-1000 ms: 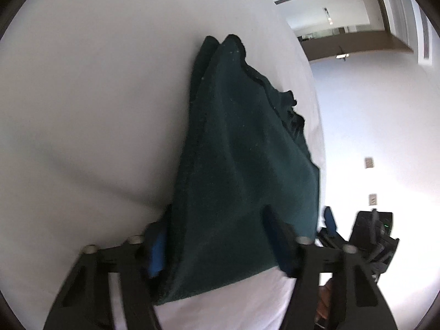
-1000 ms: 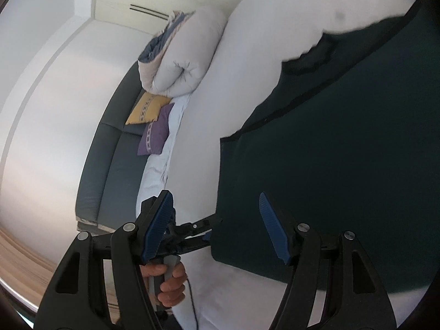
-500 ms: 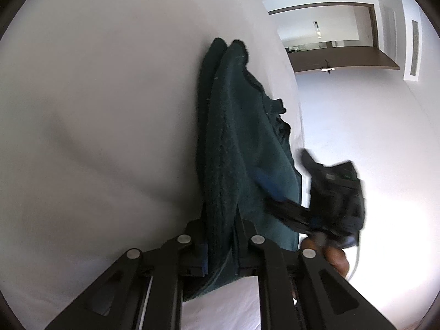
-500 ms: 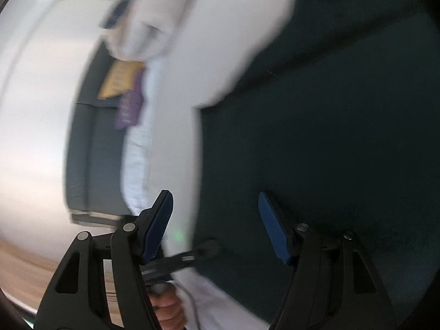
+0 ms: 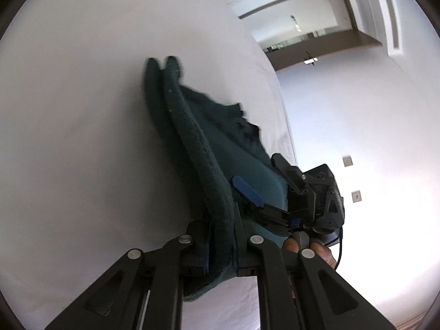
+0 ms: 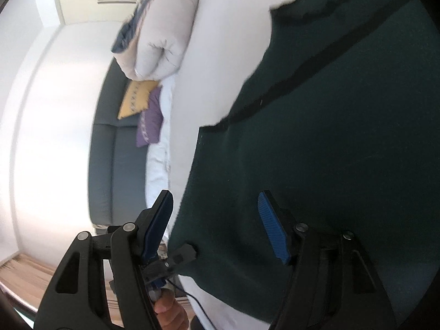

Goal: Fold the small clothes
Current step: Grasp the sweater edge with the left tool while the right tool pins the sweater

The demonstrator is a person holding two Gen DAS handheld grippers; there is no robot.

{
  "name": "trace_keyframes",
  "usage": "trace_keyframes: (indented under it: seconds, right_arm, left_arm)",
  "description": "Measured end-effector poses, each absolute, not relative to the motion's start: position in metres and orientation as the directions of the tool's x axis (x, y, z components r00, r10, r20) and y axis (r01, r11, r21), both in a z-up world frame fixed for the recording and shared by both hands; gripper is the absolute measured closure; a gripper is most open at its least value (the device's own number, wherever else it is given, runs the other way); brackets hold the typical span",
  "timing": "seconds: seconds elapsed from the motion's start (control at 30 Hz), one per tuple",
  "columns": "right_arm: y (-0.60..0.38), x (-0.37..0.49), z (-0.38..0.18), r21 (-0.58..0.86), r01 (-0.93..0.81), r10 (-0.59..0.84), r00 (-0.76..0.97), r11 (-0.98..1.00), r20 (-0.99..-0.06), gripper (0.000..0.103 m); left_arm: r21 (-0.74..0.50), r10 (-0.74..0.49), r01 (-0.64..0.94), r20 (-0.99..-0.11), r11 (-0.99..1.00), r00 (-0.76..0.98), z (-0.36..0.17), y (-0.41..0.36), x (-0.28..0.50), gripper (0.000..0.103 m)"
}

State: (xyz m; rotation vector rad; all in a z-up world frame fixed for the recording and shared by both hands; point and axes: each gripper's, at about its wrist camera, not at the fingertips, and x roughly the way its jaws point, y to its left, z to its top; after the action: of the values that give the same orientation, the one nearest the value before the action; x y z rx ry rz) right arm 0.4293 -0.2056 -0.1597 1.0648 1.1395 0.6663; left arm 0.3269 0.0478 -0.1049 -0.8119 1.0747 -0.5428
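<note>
A dark green garment (image 5: 209, 148) with black trim lies on the white bed (image 5: 82, 137). My left gripper (image 5: 221, 220) is shut on its near edge and holds that edge raised in a fold. In the right wrist view the garment (image 6: 330, 137) fills the right side. There my right gripper (image 6: 216, 228) is open, and the cloth's near edge lies between its blue pads (image 6: 272, 231) without being pinched. The left gripper (image 6: 184, 253) shows just below, clamped on the same edge. From the left wrist view the right gripper (image 5: 261, 176) hovers over the cloth, held by a hand (image 5: 316, 247).
A rolled white duvet (image 6: 162, 41) lies at the bed's far end. Yellow (image 6: 137, 96) and purple (image 6: 151, 121) cushions rest on a grey sofa (image 6: 115, 165). Wooden floor (image 6: 22, 275) runs beside the bed. A doorway (image 5: 316, 27) opens in the white wall.
My left gripper closed on the garment's near edge and lifted it. My right gripper swung in and down, and its open jaws came over the same edge beside the left.
</note>
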Motion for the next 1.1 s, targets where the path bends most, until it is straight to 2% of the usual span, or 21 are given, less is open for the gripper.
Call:
trace_keyframes:
  seconds: [0.13,0.3,0.47,0.57,0.6,0.67,0.7,0.73,0.8,0.93,1.03,1.1]
  right_arm:
    - [-0.25,0.43,-0.155,0.937,0.096,0.868,0.353,0.337,-0.348,0.04]
    - [-0.315,0.429,-0.156,0.958,0.123,0.86,0.422,0.258,-0.286,0.034]
    - [-0.371,0.425,-0.166,0.979,0.125,0.857,0.473,0.163,-0.203,0.033]
    - [-0.391,0.424,-0.168,0.982,0.115,0.858,0.478,0.151,-0.188,0.033]
    - [-0.392,0.424,-0.167,0.98,0.115,0.859,0.472,0.163,-0.199,0.033]
    - [-0.389,0.426,-0.164,0.97,0.116,0.858,0.453,0.212,-0.242,0.033]
    - [-0.388,0.427,-0.162,0.968,0.114,0.859,0.446,0.224,-0.252,0.033]
    - [-0.388,0.428,-0.16,0.964,0.115,0.858,0.441,0.238,-0.264,0.033]
    - [-0.387,0.432,-0.155,0.955,0.12,0.853,0.429,0.272,-0.297,0.033]
    - [-0.374,0.435,-0.147,0.917,0.112,0.833,0.389,0.382,-0.394,0.035]
    - [-0.355,0.437,-0.137,0.862,0.085,0.8,0.334,0.5,-0.498,0.035]
    - [-0.34,0.438,-0.134,0.798,0.065,0.754,0.292,0.599,-0.589,0.04]
  left_arm:
    - [-0.763,-0.731,0.083,-0.573,0.641,0.37,-0.078,-0.003,0.337,0.092]
    - [-0.719,-0.73,0.177,-0.602,0.672,0.324,-0.066,-0.081,0.348,0.092]
    - [-0.706,-0.742,0.231,-0.619,0.669,0.258,-0.091,-0.153,0.356,0.092]
    - [-0.694,-0.734,0.239,-0.644,0.679,0.216,-0.112,-0.18,0.353,0.088]
    - [-0.697,-0.74,0.249,-0.641,0.672,0.205,-0.115,-0.187,0.351,0.081]
    - [-0.704,-0.752,0.264,-0.629,0.659,0.2,-0.113,-0.19,0.347,0.061]
    - [-0.716,-0.768,0.279,-0.609,0.64,0.198,-0.108,-0.188,0.343,0.047]
    - [-0.718,-0.775,0.293,-0.598,0.631,0.203,-0.102,-0.184,0.339,0.038]
    - [-0.694,-0.767,0.33,-0.599,0.64,0.23,-0.088,-0.173,0.328,0.035]
    - [-0.685,-0.771,0.354,-0.575,0.636,0.273,-0.073,-0.134,0.311,0.035]
    - [-0.648,-0.736,0.35,-0.595,0.676,0.322,-0.071,-0.111,0.307,0.035]
    - [-0.655,-0.728,0.319,-0.6,0.685,0.331,-0.076,-0.098,0.313,0.035]
